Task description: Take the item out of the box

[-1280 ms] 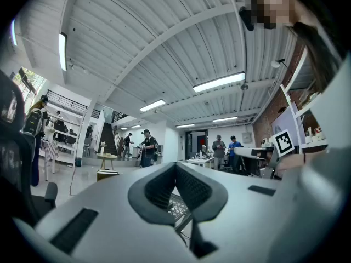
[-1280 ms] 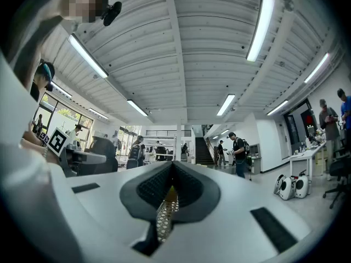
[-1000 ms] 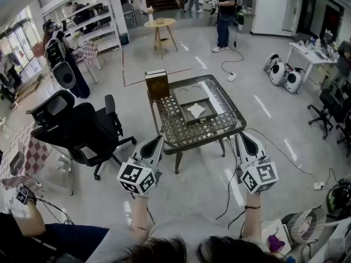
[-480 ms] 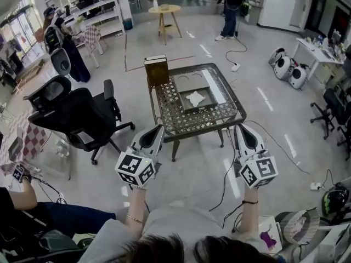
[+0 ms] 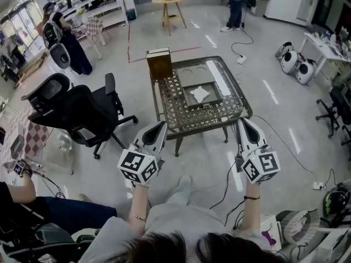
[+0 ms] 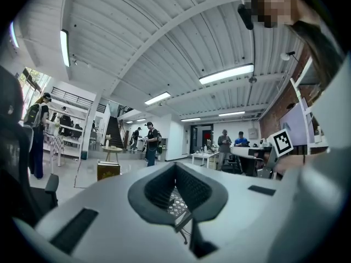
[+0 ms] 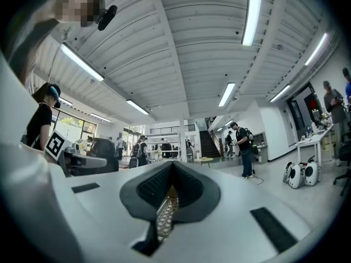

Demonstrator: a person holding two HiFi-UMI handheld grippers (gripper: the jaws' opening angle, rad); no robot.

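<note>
Left gripper [image 5: 156, 131] and right gripper [image 5: 246, 127] are both sitting with jaws together and empty, well apart from the tabletop [image 5: 181, 120] where the white item [image 5: 199, 93] is lying in the open grey box [image 5: 214, 99], so reaching out and opening is probably coming next.

The table [image 5: 175, 115] has a top of dark metal lattice, matt and rough, and the flat grey box [image 5: 215, 98] on it looks like matt cardboard, though from this far I am not sure. The left gripper [image 5: 158, 126] and the right gripper [image 5: 245, 123] have shells of smooth matt white plastic with black ribbed pads [image 6: 156, 188]. The grey floor [image 5: 307, 114] is smooth and glossy, with light reflections.
</note>
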